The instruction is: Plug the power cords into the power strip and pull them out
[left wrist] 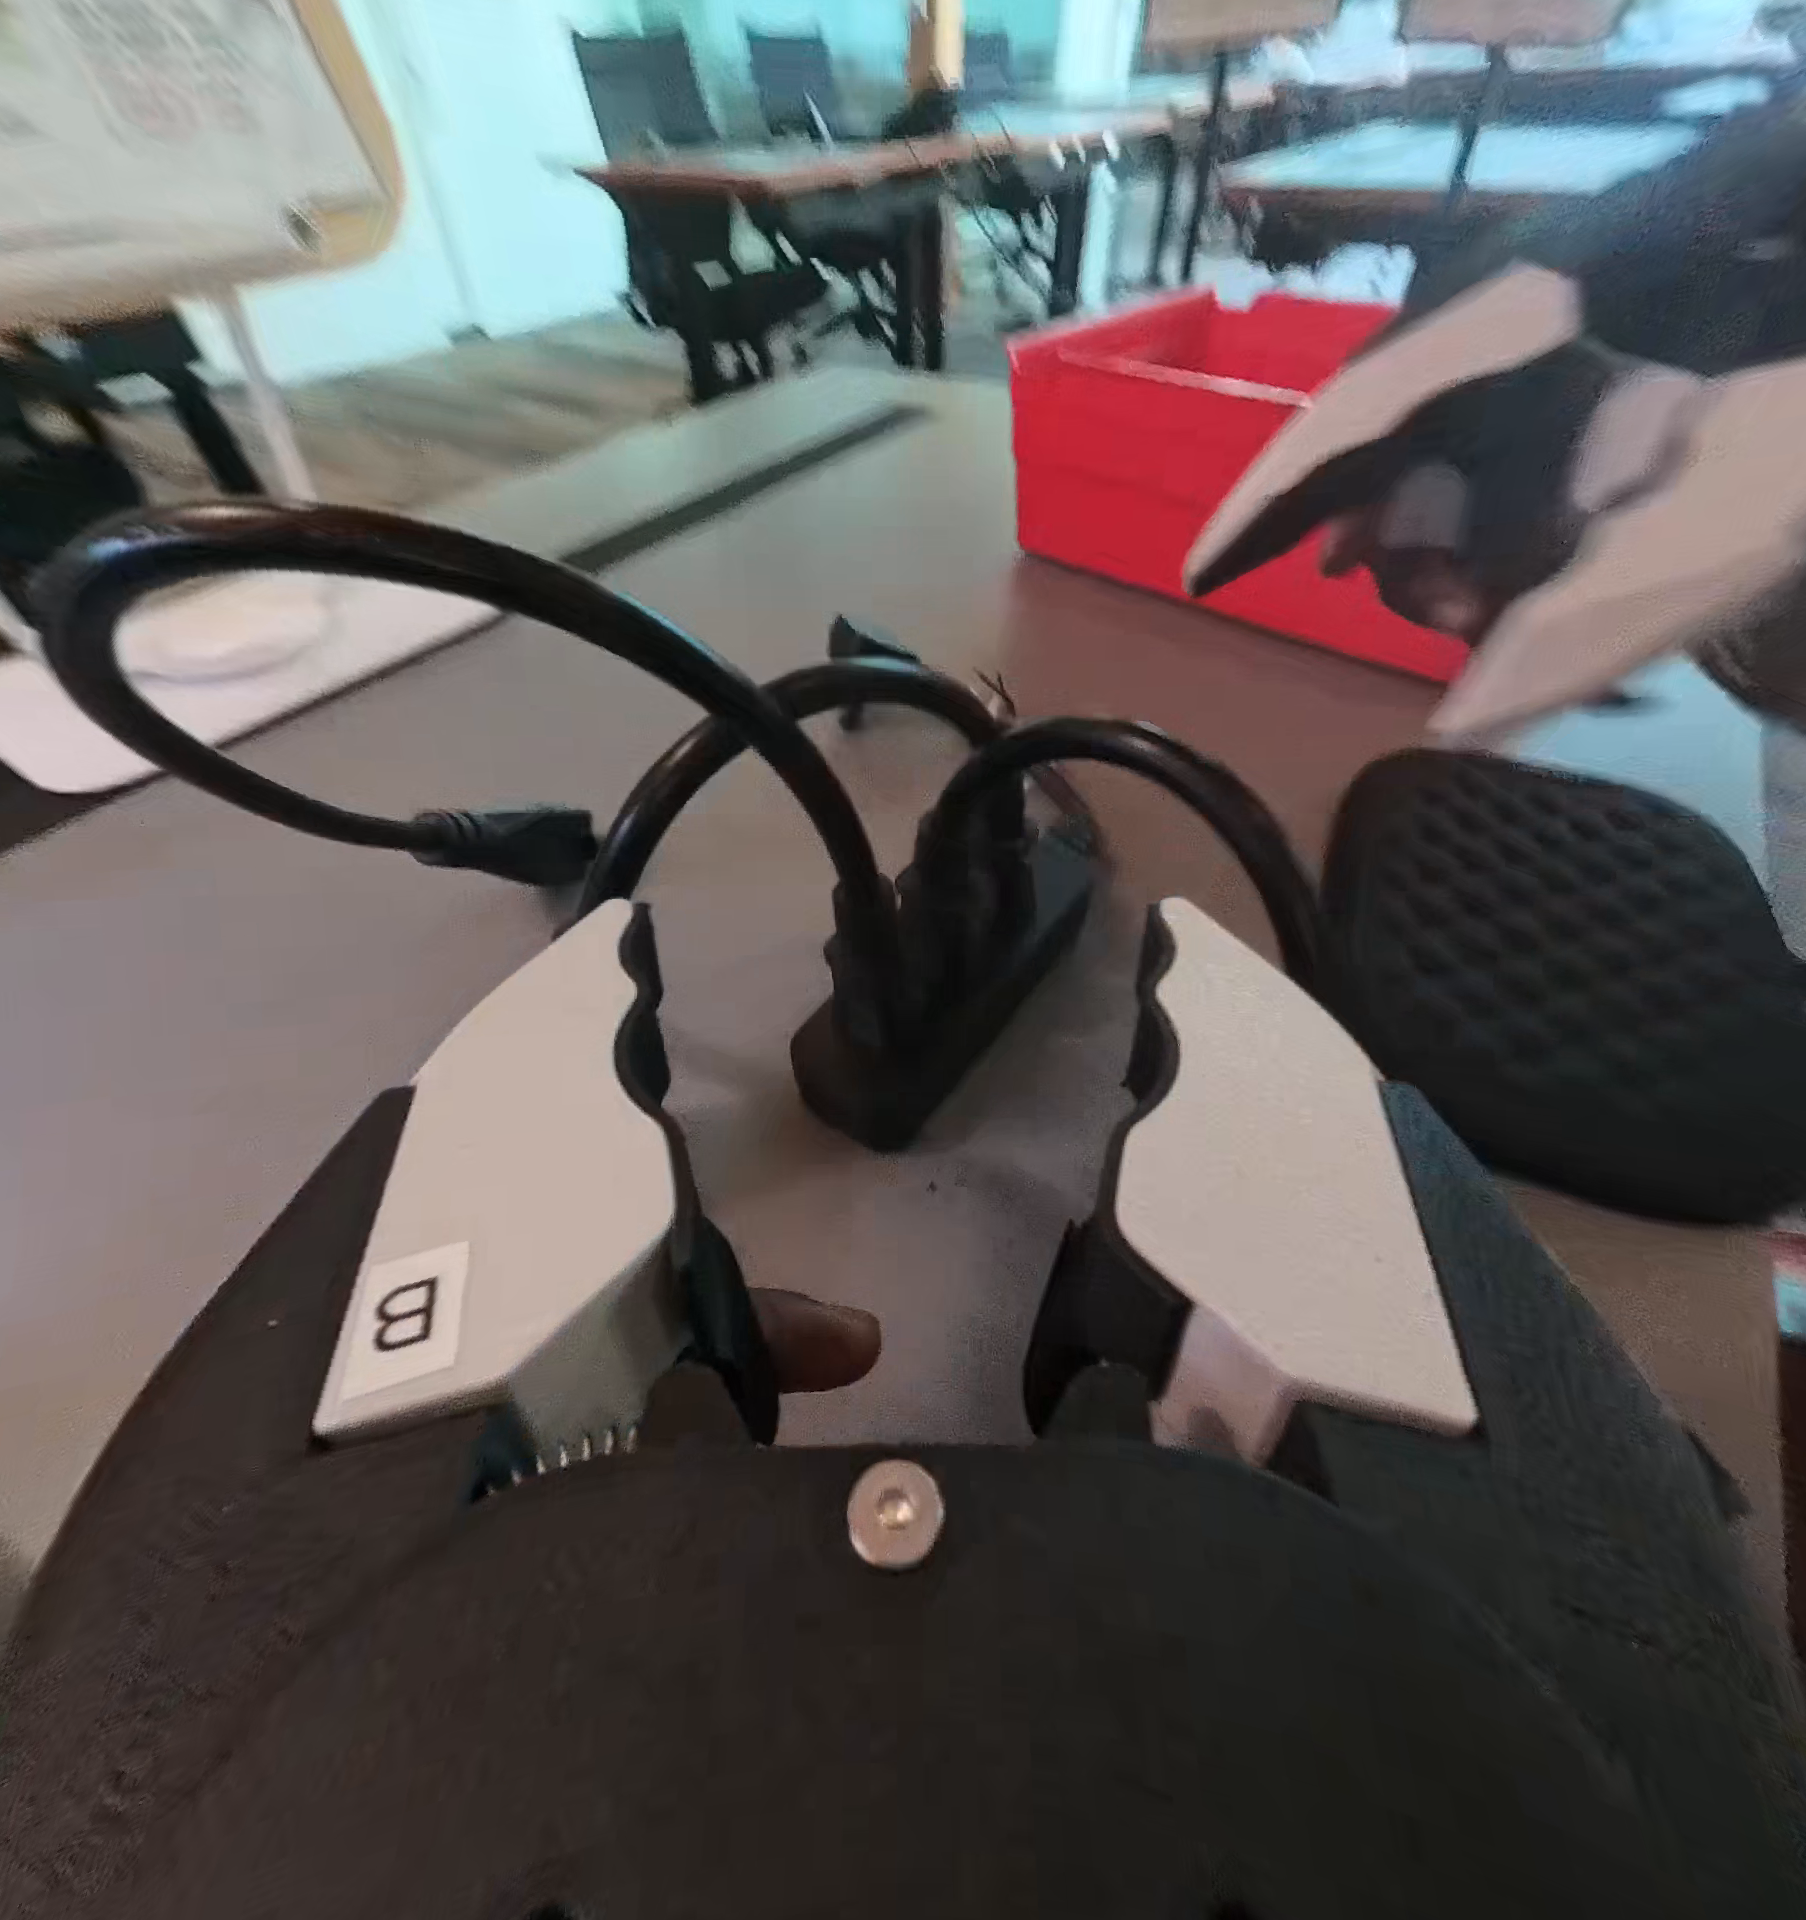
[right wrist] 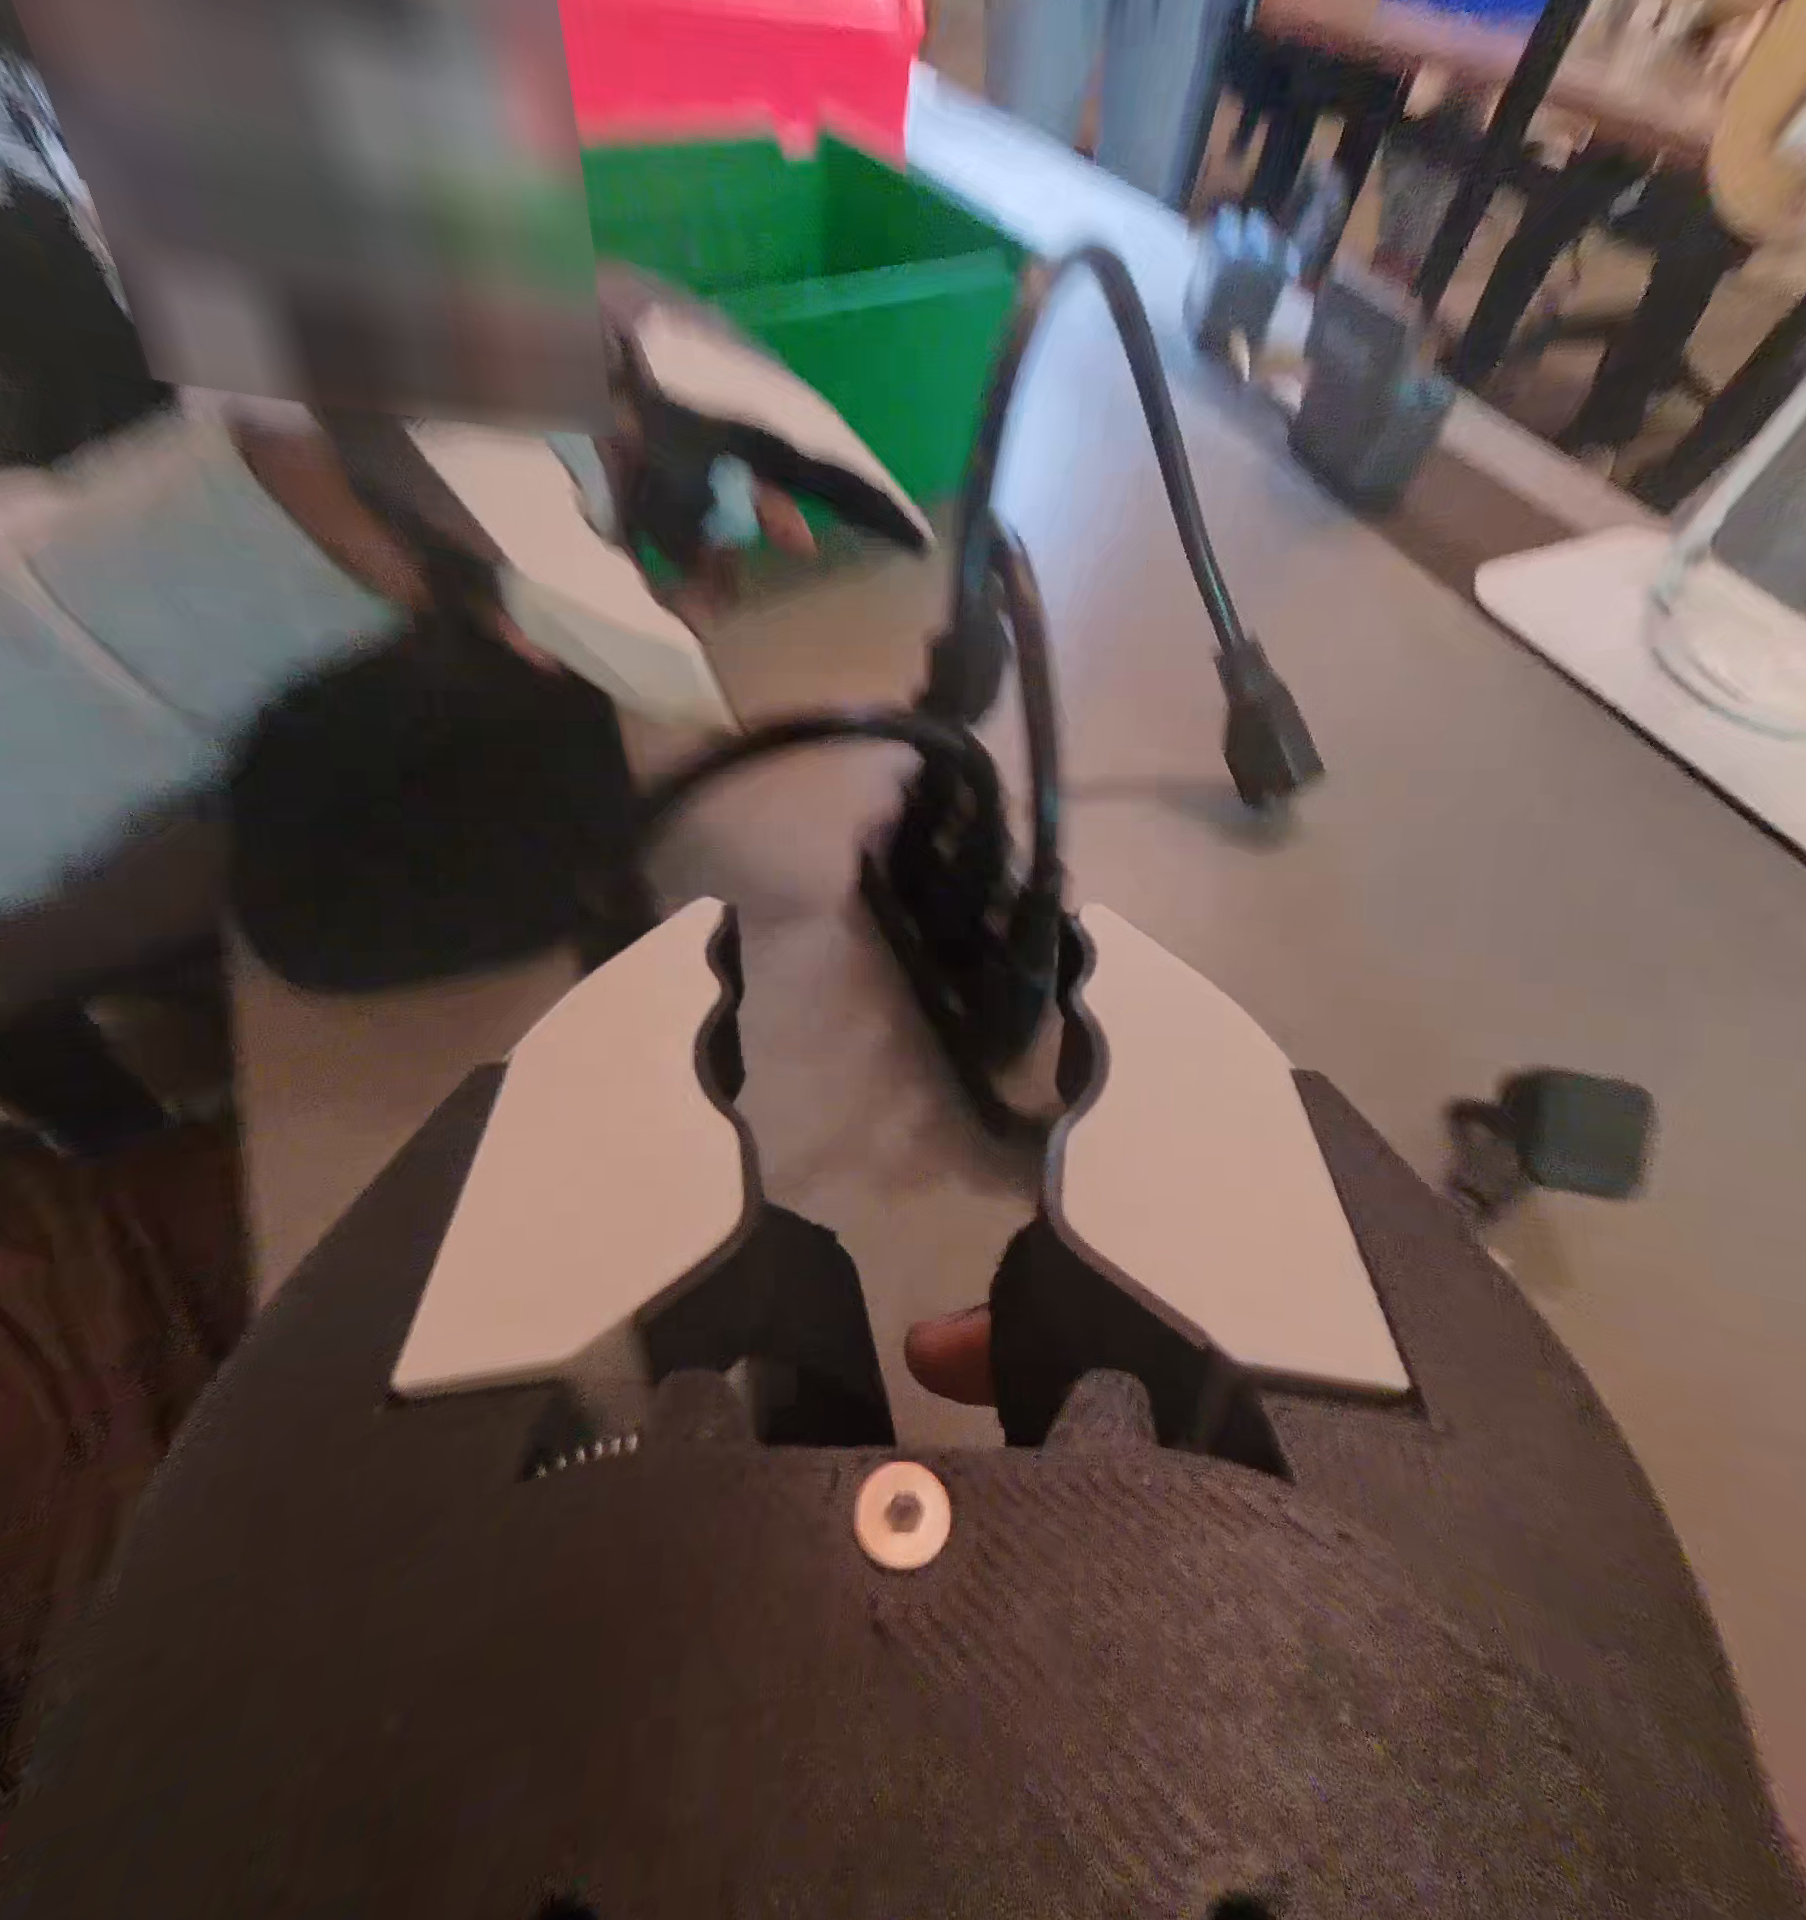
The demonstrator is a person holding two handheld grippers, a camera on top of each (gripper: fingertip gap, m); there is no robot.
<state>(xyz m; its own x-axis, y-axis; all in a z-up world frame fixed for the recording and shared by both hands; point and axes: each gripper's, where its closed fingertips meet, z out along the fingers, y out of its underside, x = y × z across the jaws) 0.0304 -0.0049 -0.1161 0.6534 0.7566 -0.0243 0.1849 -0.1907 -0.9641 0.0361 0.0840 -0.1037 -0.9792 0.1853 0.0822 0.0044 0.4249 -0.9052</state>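
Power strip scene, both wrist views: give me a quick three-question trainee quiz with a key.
1. True or false: both the left tongs and the right tongs are open and hold nothing.
2. Which bin sits behind the right tongs in the left wrist view? A) blue B) red C) yellow
3. Fill in: several black cords stand plugged into the black ____, on the table between the two tongs.

Key
1. True.
2. B, the red bin.
3. Power strip; the plugged cords arch up from it, and one loose cord end lies off to its left.
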